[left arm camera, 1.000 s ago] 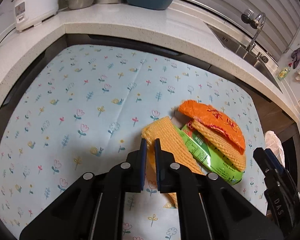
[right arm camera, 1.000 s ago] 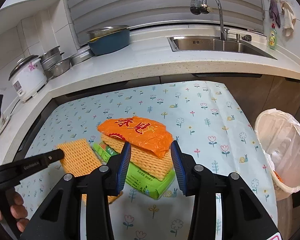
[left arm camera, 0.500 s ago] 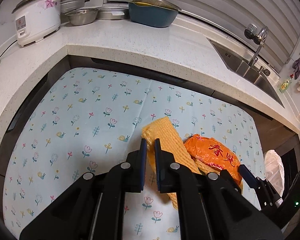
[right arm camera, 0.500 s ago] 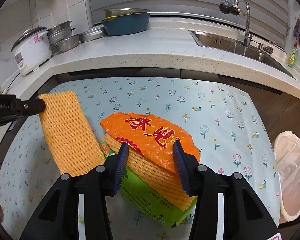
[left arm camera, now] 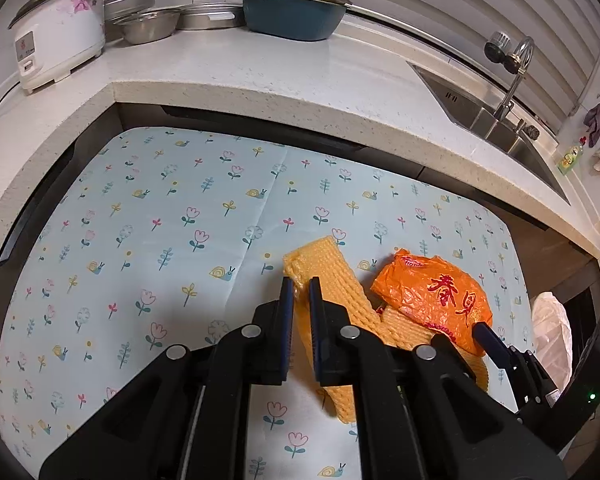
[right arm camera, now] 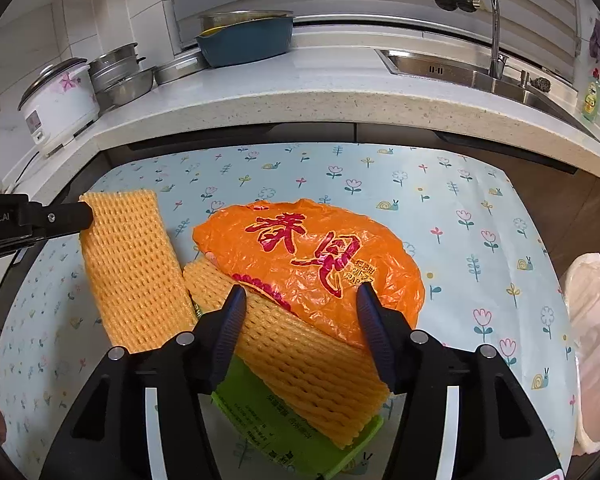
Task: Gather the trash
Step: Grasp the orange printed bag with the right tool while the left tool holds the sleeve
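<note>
Here the left gripper point(left arm camera: 299, 292) is clenched on the top edge of an orange foam net sleeve point(left arm camera: 332, 280), and the sleeve hangs from that grip above the flowered tablecloth point(left arm camera: 160, 216). In the right wrist view the sleeve point(right arm camera: 130, 272) is a long flat strip. Its long axis runs from the pinched upper corner at the far left down toward the camera, leaning slightly to the right, and its lower end is hidden behind the right gripper's body.

The right gripper point(right arm camera: 300, 300) is released, jaws spread wide over the pile of trash without closing on anything. Between and beyond its fingers lies an orange plastic bag point(right arm camera: 312, 256) with red characters, its broad side up and its length running from far left to near right. Under the bag is a second foam net point(right arm camera: 300, 356), its long axis also slanting from far left to near right. Beneath that is a green wrapper point(right arm camera: 284, 428), pointing the same way, on the cloth.

At the right edge stands a bin lined with a white bag point(right arm camera: 592, 344), just beside the table. Behind, the counter point(right arm camera: 300, 92) carries a rice cooker point(right arm camera: 58, 104), a blue basin point(right arm camera: 246, 40) and the sink point(right arm camera: 472, 70).
</note>
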`<state>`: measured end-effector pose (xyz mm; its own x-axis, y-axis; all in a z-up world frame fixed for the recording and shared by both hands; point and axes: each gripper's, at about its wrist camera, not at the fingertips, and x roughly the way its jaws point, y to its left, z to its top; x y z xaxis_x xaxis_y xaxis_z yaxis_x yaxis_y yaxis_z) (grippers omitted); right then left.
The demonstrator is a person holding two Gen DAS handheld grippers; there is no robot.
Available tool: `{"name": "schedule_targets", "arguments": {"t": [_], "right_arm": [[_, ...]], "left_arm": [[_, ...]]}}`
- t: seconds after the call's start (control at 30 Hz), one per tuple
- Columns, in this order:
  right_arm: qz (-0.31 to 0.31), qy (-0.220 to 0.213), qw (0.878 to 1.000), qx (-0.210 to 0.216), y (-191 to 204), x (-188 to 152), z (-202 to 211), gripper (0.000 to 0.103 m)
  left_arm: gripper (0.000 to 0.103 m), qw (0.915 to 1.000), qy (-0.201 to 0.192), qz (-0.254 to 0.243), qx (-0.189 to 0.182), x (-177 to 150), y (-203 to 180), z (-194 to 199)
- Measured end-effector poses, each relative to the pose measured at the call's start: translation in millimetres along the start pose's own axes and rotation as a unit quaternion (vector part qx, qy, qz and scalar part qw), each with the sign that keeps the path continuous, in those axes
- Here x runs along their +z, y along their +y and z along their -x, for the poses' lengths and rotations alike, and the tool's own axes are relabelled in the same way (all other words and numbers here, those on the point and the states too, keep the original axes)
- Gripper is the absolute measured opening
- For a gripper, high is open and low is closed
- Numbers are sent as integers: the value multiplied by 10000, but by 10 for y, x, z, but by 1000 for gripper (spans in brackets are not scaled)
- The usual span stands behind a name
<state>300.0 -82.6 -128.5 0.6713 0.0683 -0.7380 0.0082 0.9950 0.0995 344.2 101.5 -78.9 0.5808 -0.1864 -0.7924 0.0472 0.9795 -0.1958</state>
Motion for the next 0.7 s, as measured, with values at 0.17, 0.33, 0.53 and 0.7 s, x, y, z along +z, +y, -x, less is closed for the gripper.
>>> {"name": "schedule_targets", "arguments": {"t": [0.17, 0.33, 0.53, 0.7], "right_arm": [[-41, 8, 10000, -36, -85, 36, -30, 56], [-310, -114, 9993, -181, -299, 109, 29, 61], [-749, -136, 9969, -201, -592, 123, 20, 67], [-1106, -111, 9937, -145, -817, 132, -60, 69]], "left_arm": [[8, 10000, 18, -51, 11, -11, -75, -33], [8, 10000, 40, -79, 6, -23, -138, -66], [8, 9999, 27, -136, -30, 3, -250, -100], [8, 9998, 2, -193, -35, 36, -337, -137]]}}
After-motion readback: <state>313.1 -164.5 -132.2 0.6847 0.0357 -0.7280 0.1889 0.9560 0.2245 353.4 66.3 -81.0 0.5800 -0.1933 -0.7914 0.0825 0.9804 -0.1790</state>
